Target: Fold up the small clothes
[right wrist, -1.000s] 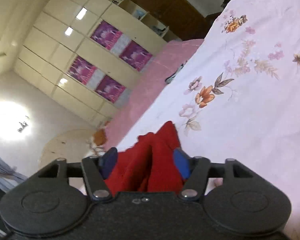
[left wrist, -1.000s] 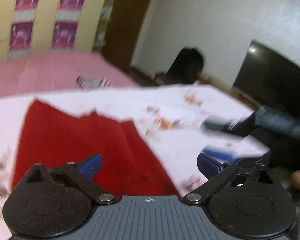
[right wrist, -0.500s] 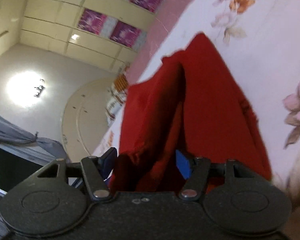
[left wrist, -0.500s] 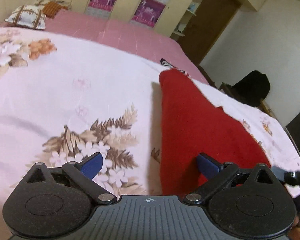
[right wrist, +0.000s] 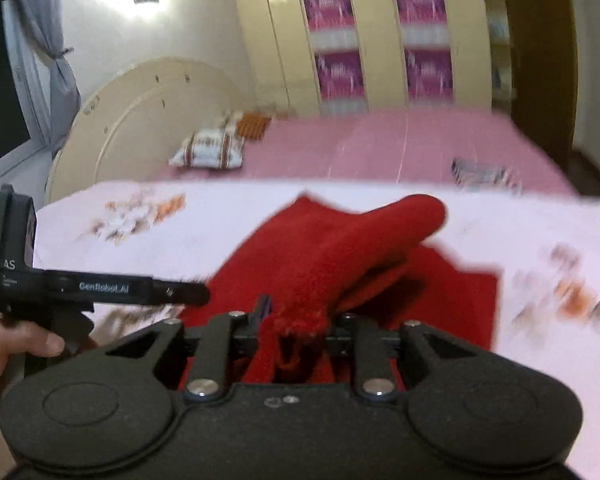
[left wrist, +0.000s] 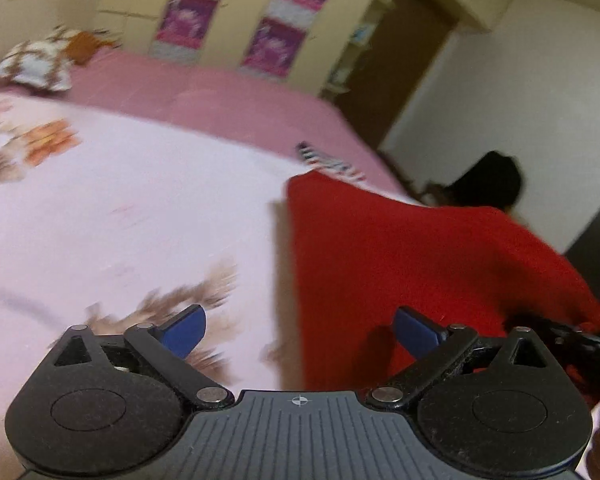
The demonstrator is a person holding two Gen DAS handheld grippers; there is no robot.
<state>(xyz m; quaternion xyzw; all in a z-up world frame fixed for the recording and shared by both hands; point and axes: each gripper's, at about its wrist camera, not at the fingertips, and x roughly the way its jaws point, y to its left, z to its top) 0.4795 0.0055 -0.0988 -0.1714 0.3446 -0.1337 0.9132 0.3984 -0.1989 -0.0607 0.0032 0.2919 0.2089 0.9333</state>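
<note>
Right hand-held gripper point(right wrist: 296, 316) just closed, pinching red garment point(right wrist: 340, 248).

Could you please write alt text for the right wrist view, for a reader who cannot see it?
The right gripper, its jaws just closed, pinches a bunched fold of a red garment lying on a floral bedsheet. At left a hand holds the left gripper beside the cloth.
</note>
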